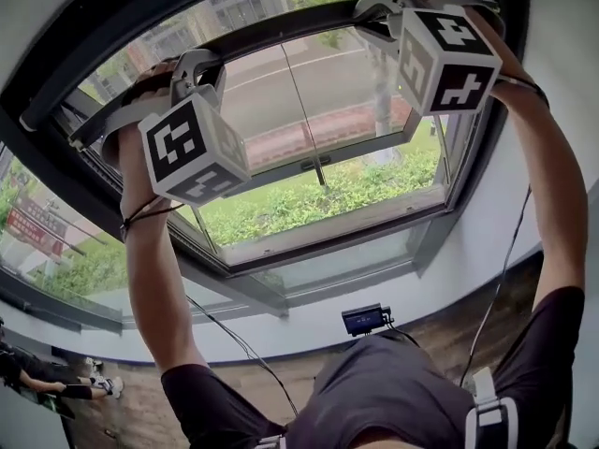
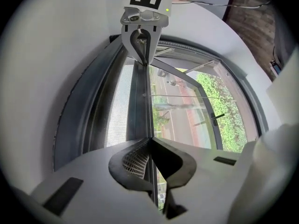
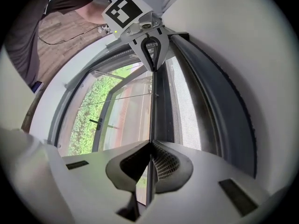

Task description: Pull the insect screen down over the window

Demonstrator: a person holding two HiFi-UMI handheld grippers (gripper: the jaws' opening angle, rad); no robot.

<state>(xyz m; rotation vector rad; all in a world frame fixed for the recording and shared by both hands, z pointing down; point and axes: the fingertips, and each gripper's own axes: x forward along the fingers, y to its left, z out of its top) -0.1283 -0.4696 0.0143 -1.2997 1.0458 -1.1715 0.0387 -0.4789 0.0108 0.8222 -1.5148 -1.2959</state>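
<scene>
Left gripper: the left gripper (image 2: 149,140) was raised to the head of the window, its jaws clenched on the thin edge of the dark grey metal pull bar (image 1: 281,31).
Right gripper: the right gripper (image 3: 150,143) was clamped the same way on that same edge further along the bar, with the two grippers well apart.
Insect screen: the pale grey mesh insect screen (image 2: 117,111) showed only as a narrow strip between the pull bar and the top of the dark window frame (image 1: 56,73), so it was near the top and most of the opening was uncovered.
Below the bar: a thin cord (image 1: 301,110) ran from the bar down across the opening.
Outer sash: a glazed grey sash (image 1: 374,143) stood swung outward with a black handle (image 1: 316,165) on its lower rail.
Outside: a green hedge (image 1: 309,199) and a paved road (image 1: 309,78).
Around: a white wall reveal (image 2: 60,55) edged the frame; a small black device (image 1: 367,319) sat by the sill, black cables (image 1: 234,340) trailed from the arms, and a brown wooden floor (image 1: 140,410) lay beneath.
</scene>
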